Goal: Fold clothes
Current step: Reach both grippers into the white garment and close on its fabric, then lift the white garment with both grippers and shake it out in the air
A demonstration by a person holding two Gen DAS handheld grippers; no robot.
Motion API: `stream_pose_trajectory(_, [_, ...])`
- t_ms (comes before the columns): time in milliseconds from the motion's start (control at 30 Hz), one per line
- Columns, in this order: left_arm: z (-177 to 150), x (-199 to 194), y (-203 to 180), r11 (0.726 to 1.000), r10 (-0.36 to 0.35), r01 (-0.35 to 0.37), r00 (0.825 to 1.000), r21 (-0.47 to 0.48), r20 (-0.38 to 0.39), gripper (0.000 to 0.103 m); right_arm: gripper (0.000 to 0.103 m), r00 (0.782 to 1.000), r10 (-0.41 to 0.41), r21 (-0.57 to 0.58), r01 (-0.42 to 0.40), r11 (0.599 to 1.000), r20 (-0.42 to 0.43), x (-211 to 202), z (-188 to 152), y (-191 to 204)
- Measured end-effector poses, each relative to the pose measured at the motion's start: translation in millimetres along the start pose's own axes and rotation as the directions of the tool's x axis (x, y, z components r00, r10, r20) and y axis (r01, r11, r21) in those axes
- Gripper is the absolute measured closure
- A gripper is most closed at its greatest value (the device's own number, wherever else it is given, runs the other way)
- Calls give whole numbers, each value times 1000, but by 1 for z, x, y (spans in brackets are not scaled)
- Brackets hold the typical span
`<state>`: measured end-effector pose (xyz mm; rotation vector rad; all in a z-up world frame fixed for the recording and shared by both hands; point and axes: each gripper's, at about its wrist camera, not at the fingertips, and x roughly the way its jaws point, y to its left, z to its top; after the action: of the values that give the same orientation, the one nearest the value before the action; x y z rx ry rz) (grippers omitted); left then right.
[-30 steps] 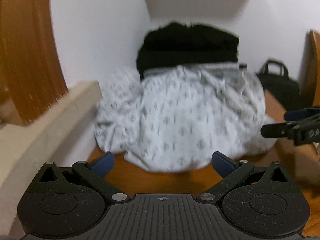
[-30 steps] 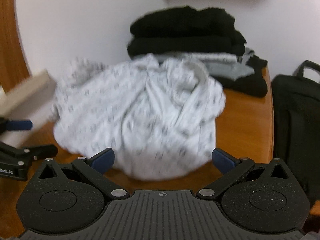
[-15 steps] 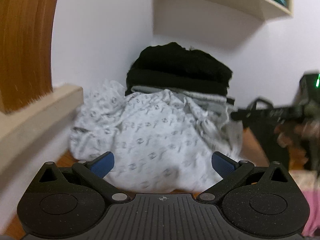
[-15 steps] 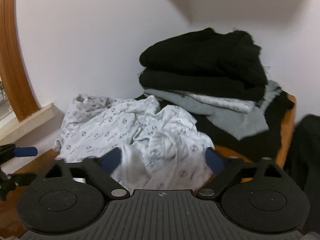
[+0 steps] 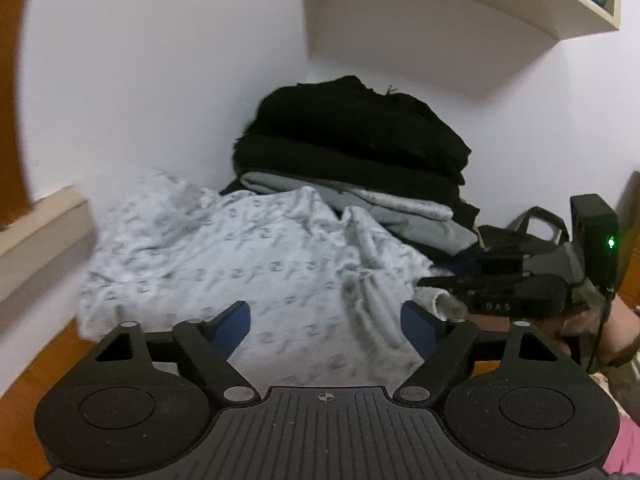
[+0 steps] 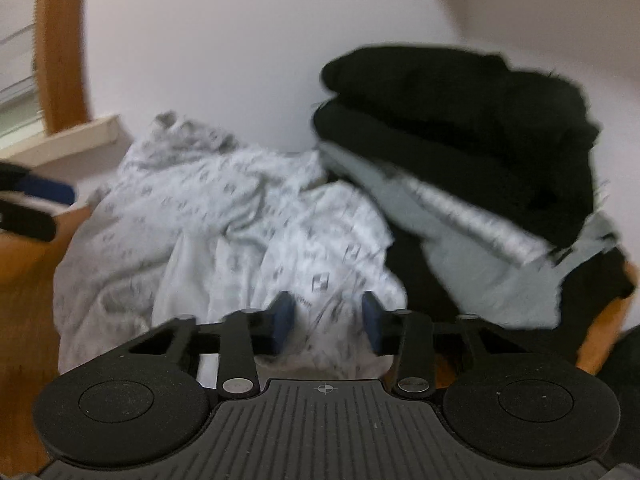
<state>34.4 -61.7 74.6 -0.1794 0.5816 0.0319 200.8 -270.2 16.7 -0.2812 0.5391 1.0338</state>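
Crumpled white patterned garment [image 6: 248, 216] on wooden surface [image 5: 48, 364], bunched between closing right hand-held gripper [image 6: 326, 318] pads, left hand-held gripper [image 5: 324, 322] spread wide just before it

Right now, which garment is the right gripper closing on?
The white patterned garment, crumpled loose in front. The right gripper has its jaws half closed around a fold; the black and grey pieces sit folded in the stack behind.

a crumpled white patterned garment [image 5: 248, 264] covers most of the wooden table [image 6: 24, 320], leaving bare wood only at the near left edge. behind it, a stack of folded black and grey clothes [image 6: 460, 152] fills the corner against the white wall [image 5: 160, 80]. a pale ledge [image 5: 44, 232] juts in on the left. a shelf [image 5: 460, 8] overhangs the stack. a dark bag [image 5: 532, 228] sits to the right.
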Motion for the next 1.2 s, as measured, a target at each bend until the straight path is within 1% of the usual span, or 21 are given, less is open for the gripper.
stream_pose_trajectory(33, [2,5,-6,1000,6,-6,1000,5,-1,25,94,1000,19,-3,-19,1000,6,-2,-2,-4])
stream_pose_trajectory(67, [2,10,-12,1000,13,-13,1000,11,3,26,94,999,35,-8,-35,999,15,-5,-4,-7])
stream_pose_trajectory(167, [2,28,-25,1000,19,-19,1000,10,-6,29,95,999,15,-17,-14,1000,51,-21,-11,-20])
stream_pose_trajectory(233, [2,40,-32,999,23,-22,999,31,-29,40,95,998,-10,-7,11,1000,63,-34,-18,-33])
stream_pose_trajectory(267, [1,44,-35,998,35,-33,999,46,-39,42,95,998,-24,-3,24,1000,65,-38,-22,-39])
stream_pose_trajectory(300, [-1,48,-38,997,45,-43,998,58,-46,46,95,997,-39,0,39,999,65,-42,-26,-45])
stream_pose_trajectory(433, [-7,55,-42,998,37,-34,997,47,-74,60,93,996,-69,11,69,998,48,-47,-33,-54])
stream_pose_trajectory(600, [-16,57,-49,994,80,-72,991,77,-110,60,85,994,-26,-13,28,1000,109,-56,-20,-37])
stream_pose_trajectory(700, [-24,56,-50,993,93,-84,989,81,-119,60,83,990,13,-38,-7,999,139,-59,-12,-25])
stream_pose_trajectory(733, [-26,55,-50,993,95,-86,989,76,-117,60,80,989,34,-55,-27,998,142,-59,-9,-19])
stream_pose_trajectory(800, [-28,51,-50,994,93,-85,989,72,-117,60,77,988,111,-74,-103,992,111,-52,-7,-9])
stream_pose_trajectory(833, [-29,48,-50,994,93,-85,989,74,-116,62,76,988,124,-89,-116,989,91,-48,-8,-5])
stream_pose_trajectory(867, [-30,46,-51,993,93,-84,989,77,-112,67,76,989,132,-105,-124,987,71,-43,-9,0])
stream_pose_trajectory(900, [-30,43,-51,993,93,-84,990,78,-108,76,76,992,118,-129,-111,985,44,-36,-11,3])
stream_pose_trajectory(933, [-30,41,-50,993,93,-86,990,75,-105,79,76,994,105,-141,-100,985,25,-31,-13,4])
stream_pose_trajectory(967, [-30,38,-50,994,94,-87,990,73,-102,84,76,995,98,-137,-97,986,4,-27,-15,2])
stream_pose_trajectory(1000, [-29,37,-49,993,95,-88,990,73,-101,92,76,995,96,-126,-97,987,-15,-22,-16,-1])
stream_pose_trajectory(1033, [-29,35,-48,993,97,-90,990,75,-98,101,81,995,94,-119,-96,988,-24,-19,-18,-4])
stream_pose_trajectory(1067, [-29,33,-47,992,103,-96,991,79,-90,101,89,995,92,-112,-95,989,-32,-17,-18,-7])
stream_pose_trajectory(1100, [-28,29,-47,991,114,-108,991,81,-73,101,100,996,84,-110,-85,990,-17,-19,-18,-9])
stream_pose_trajectory(1200, [-22,8,-45,990,129,-128,992,67,-12,101,100,997,55,-94,-50,994,46,-30,-10,-14])
